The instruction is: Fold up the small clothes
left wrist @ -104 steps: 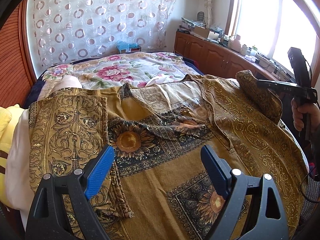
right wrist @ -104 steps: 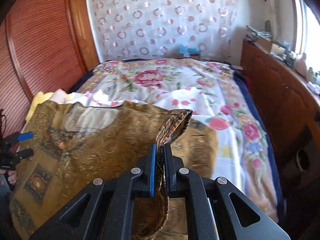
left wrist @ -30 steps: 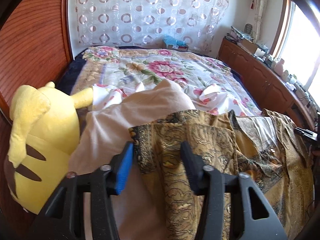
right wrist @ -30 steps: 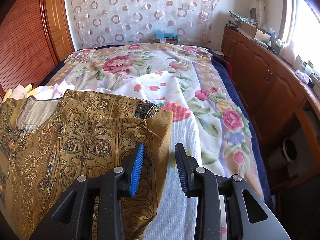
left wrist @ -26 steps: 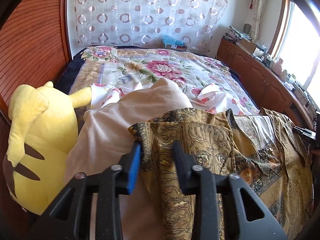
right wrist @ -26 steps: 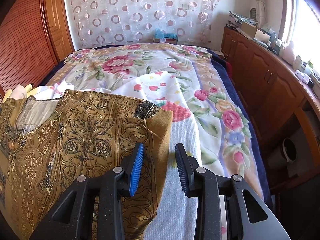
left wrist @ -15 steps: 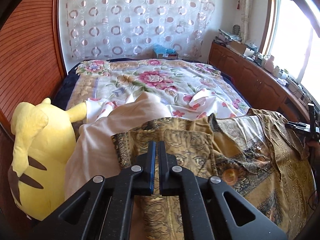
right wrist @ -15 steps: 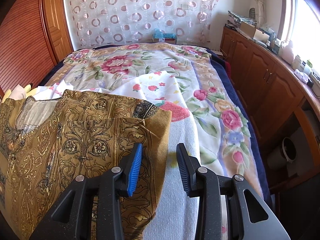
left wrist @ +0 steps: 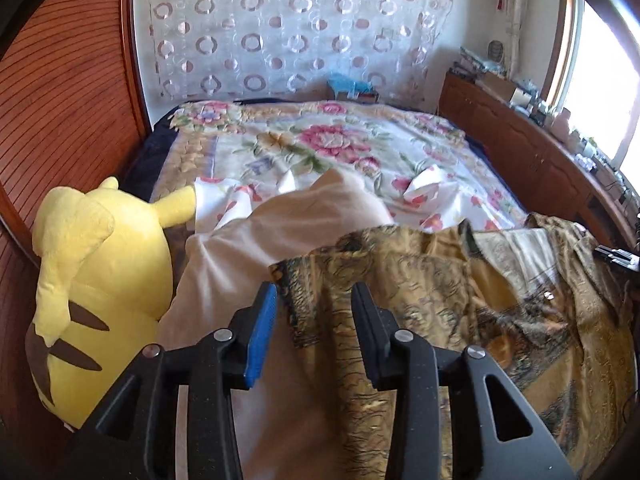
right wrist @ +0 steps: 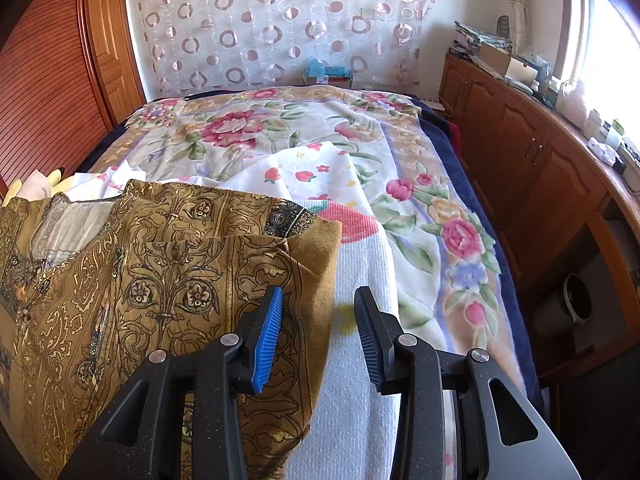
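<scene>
Garment (left wrist: 420, 280) on bed (left wrist: 320, 148), plush toy (left wrist: 100, 260) left

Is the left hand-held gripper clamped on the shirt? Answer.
No: the left hand-held gripper is open, its fingers apart above the gold patterned shirt.

Floral bed (right wrist: 460, 240) — gold shirt (right wrist: 160, 280), yellow plush (left wrist: 100, 280) on it.
</scene>
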`<action>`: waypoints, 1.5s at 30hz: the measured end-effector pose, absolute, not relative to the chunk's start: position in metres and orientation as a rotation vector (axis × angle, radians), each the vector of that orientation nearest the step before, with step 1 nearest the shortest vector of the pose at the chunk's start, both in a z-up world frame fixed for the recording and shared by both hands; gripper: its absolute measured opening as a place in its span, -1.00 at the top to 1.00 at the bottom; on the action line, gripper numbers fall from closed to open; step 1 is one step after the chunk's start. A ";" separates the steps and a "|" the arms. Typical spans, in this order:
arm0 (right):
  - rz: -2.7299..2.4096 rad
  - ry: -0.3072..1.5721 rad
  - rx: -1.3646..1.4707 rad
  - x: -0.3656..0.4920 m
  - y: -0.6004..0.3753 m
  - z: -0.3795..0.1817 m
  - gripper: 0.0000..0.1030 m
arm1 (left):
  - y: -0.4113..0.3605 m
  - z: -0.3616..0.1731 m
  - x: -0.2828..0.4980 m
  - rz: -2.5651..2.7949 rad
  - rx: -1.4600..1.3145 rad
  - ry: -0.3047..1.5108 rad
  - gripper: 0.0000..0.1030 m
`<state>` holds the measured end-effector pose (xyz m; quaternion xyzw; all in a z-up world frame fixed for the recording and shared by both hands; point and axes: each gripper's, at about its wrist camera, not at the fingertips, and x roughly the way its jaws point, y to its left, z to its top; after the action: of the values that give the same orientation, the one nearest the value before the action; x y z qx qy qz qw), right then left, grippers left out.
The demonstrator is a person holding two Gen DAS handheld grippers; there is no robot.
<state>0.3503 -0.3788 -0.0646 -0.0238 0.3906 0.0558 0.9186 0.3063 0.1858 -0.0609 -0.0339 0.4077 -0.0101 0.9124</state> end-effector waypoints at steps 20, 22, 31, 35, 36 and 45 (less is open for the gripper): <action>0.113 0.803 -0.052 0.350 -0.379 -0.065 0.25 | 0.175 -0.044 0.291 -0.055 -0.114 0.741 0.94; 0.128 0.802 -0.047 0.350 -0.379 -0.064 0.38 | 0.168 -0.031 0.281 -0.070 -0.103 0.700 0.94; 0.266 0.737 -0.065 0.304 -0.363 -0.038 0.97 | 0.135 0.009 0.220 -0.166 -0.089 0.584 0.94; 0.301 0.658 -0.062 0.263 -0.355 -0.015 0.97 | 0.126 0.013 0.188 -0.189 -0.079 0.557 0.95; 0.309 0.644 -0.062 0.253 -0.355 -0.012 0.97 | 0.125 0.012 0.181 -0.194 -0.083 0.553 0.95; 0.345 0.560 -0.056 0.165 -0.359 -0.011 0.97 | 0.120 -0.002 0.118 -0.188 -0.067 0.547 0.95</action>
<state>0.1648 -0.3591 -0.0111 -0.0275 0.2748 0.1695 0.9460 0.1176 0.1198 -0.0024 -0.0329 0.2698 -0.0929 0.9578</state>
